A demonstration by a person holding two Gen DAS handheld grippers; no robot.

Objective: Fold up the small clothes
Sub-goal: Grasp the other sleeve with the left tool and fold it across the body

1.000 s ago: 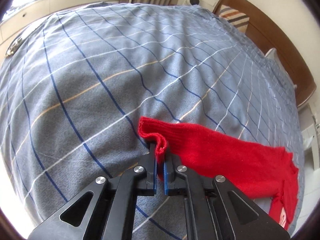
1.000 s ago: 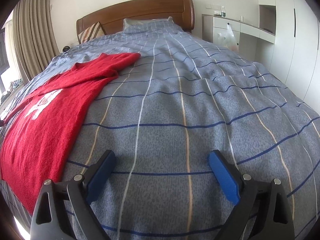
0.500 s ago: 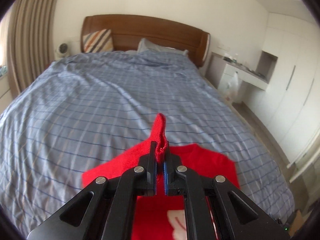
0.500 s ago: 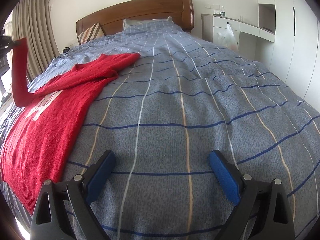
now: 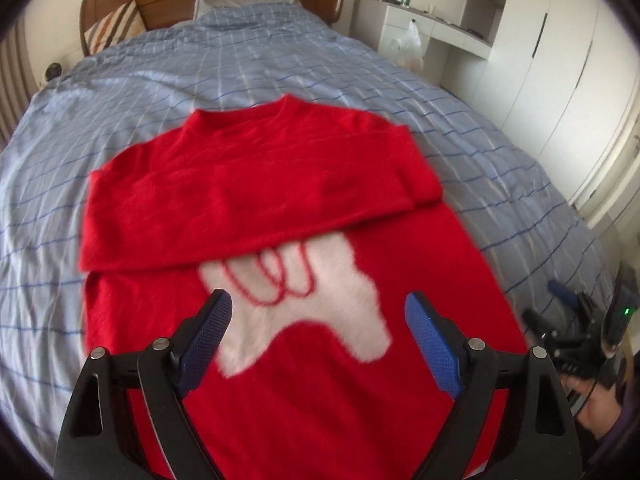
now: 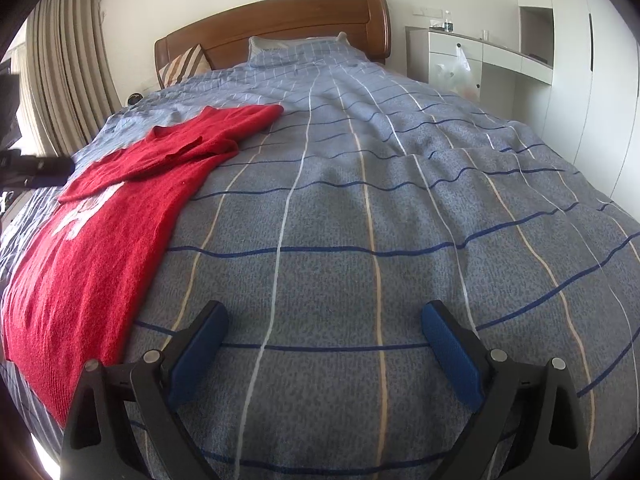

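A red knit sweater (image 5: 248, 184) with a white figure on its chest lies flat on the bed. Both sleeves are folded across the chest. My left gripper (image 5: 320, 332) is open and empty, hovering above the sweater's lower front. In the right wrist view the sweater (image 6: 100, 240) lies at the left side of the bed. My right gripper (image 6: 324, 344) is open and empty, low over the bare bedspread to the right of the sweater. It also shows in the left wrist view (image 5: 568, 320) at the right edge.
The bed has a blue-grey checked bedspread (image 6: 400, 200), a wooden headboard (image 6: 280, 24) and pillows at the far end. White cabinets (image 6: 560, 60) and a desk with a plastic bag stand to the right. Curtains (image 6: 68, 72) hang at the left.
My left gripper carried the sleeve up and over the sweater, opened and let it go. The sleeve now lies folded across the chest. The right gripper stayed still.
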